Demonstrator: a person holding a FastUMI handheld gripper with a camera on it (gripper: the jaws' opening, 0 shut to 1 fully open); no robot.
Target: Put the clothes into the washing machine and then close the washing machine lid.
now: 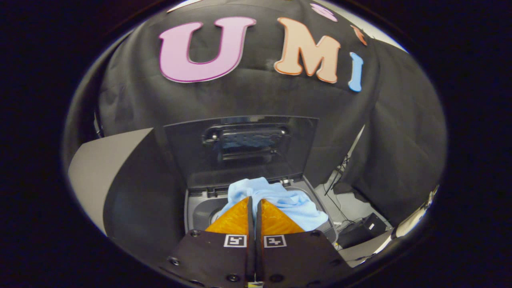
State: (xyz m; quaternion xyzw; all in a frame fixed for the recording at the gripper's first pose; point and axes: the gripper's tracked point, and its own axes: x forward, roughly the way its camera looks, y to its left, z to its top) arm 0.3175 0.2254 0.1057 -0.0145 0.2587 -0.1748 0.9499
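Two fingers of the claw [254, 200] pinched, apparently on light-blue cloth [280, 200], above the washer opening [200, 212], lid [244, 152] upright beyond.

Your gripper [254, 202], fingers pinched on the light blue cloth [280, 200], hangs above the washing machine [198, 212] opening, whose raised lid [240, 148] walls the far side, with cloth draping the right rim.
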